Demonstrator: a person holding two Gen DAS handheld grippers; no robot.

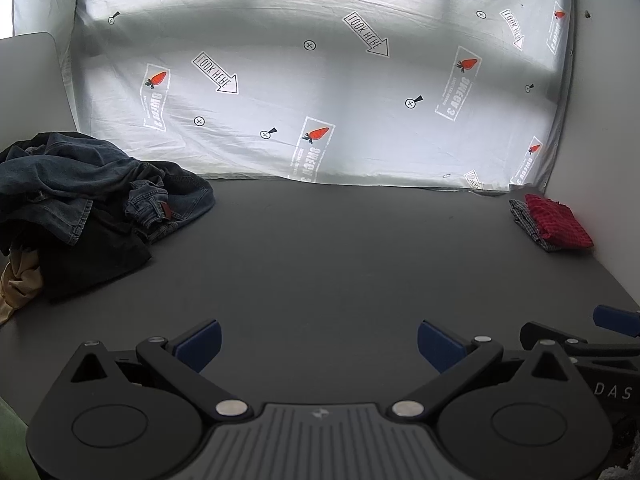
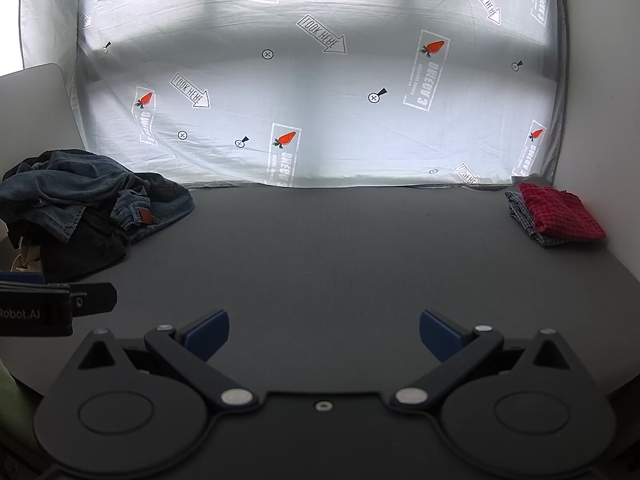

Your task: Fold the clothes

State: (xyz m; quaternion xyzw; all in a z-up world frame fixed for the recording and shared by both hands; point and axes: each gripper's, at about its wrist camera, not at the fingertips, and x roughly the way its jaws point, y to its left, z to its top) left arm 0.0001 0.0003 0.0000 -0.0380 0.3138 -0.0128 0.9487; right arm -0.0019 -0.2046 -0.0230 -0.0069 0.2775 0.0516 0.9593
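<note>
Still nothing held — left gripper [image 1: 319, 340] and right gripper [image 2: 324, 331] both wide over bare table [image 1: 320, 264], tangled clothes pile [image 1: 92, 204] far left — risk of snagging several garments together

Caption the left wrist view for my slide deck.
Open left gripper over a grey table: unfolded clothes pile left, folded stack right.
</note>
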